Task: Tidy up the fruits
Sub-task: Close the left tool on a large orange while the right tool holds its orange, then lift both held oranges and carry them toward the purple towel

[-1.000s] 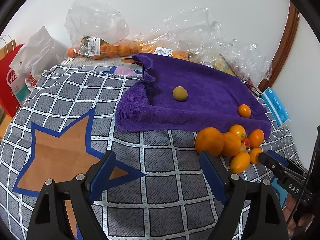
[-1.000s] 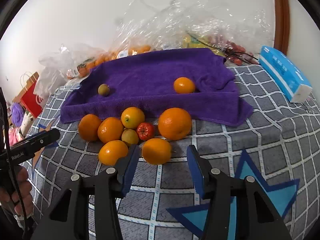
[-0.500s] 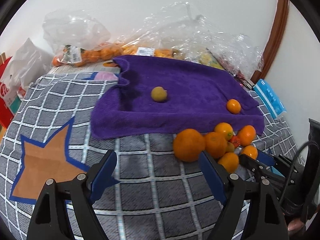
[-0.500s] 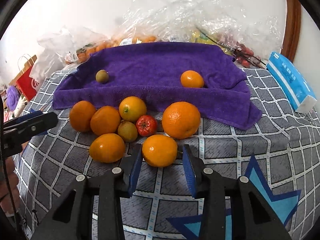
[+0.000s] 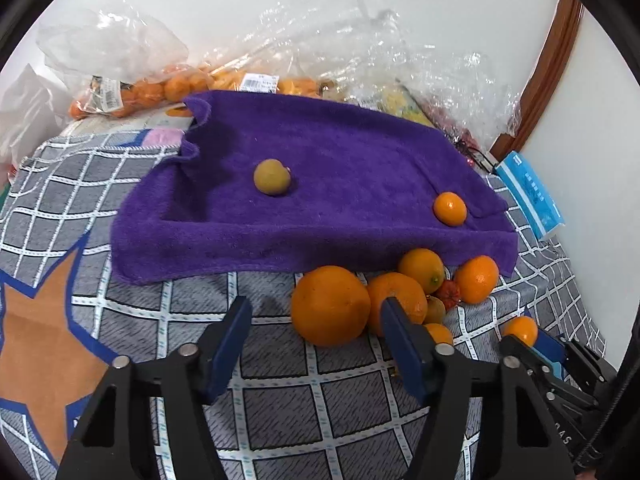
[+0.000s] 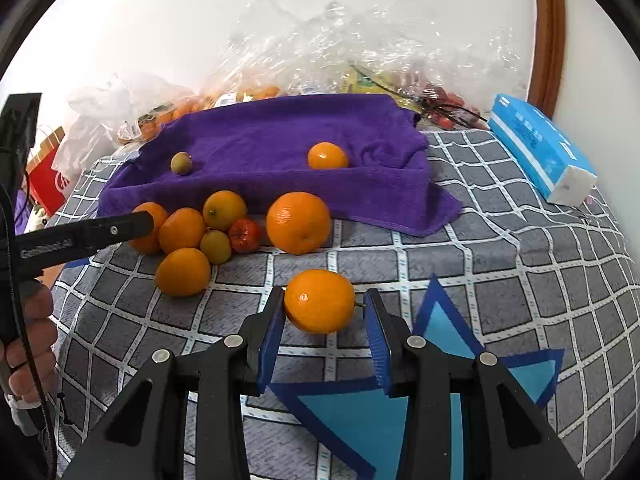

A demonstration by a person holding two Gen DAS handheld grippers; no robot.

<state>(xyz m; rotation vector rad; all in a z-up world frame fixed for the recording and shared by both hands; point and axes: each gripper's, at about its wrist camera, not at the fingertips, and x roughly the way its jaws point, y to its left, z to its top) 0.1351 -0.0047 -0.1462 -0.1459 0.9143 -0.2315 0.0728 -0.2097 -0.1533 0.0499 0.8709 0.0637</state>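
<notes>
A deep purple towel [image 6: 280, 160] lies on a grey surface cover [image 6: 500, 248] gridded in white, with blue-edged star shapes — one tan, one sky-blue. The fruits are orange, bar an olive-green one [image 6: 181, 163] at ten o'clock on the towel and a red one [image 6: 246, 235]. The fingers [image 6: 378, 340] carry blue pads on black.

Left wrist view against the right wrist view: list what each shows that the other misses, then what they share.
Only the left wrist view shows the left gripper head-on, jaws just closing with nothing between them, beside the big orange, and an orange-brown star on the cloth.

Only the right wrist view shows the right gripper clamped on a small orange, a red bag, and a hand.

Both show the purple towel, the greenish fruit on it, and the blue pack.
</notes>
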